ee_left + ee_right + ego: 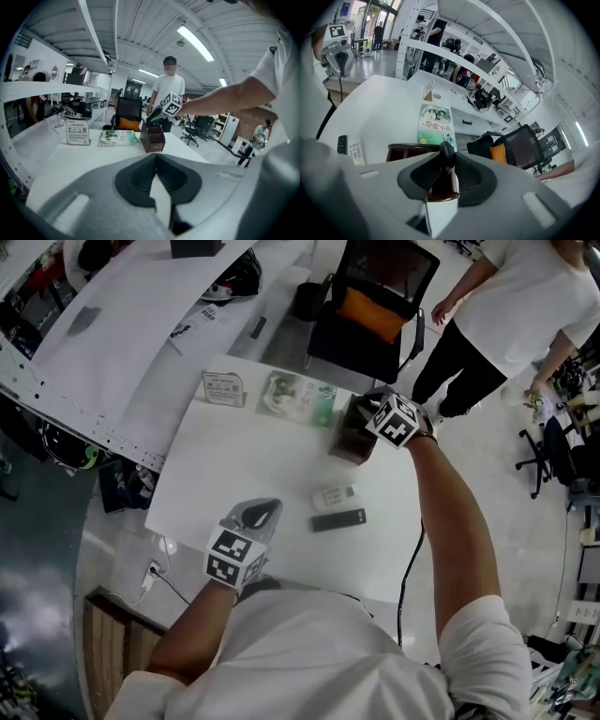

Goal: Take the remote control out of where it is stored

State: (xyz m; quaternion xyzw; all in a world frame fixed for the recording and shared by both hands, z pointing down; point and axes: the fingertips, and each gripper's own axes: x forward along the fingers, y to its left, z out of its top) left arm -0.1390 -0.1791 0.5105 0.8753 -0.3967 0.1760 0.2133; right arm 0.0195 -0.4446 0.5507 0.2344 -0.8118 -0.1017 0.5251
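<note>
Your right gripper (443,163) at brown box (349,442) on far side of desk (253,465), jaws pinching dark remote control (447,151) standing inside box. Your left gripper (259,516) at desk's near edge, jaws pressed together.

Dark brown wooden storage box (352,435): glossy lacquer. White table top (234,474): smooth, matt. Green paperback book (298,397): glossy paper cover.

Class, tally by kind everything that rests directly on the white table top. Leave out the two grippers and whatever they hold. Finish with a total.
Remote controls: 2 (white, black)
Book: 1
Sign card: 1
Box: 1
Total: 5
</note>
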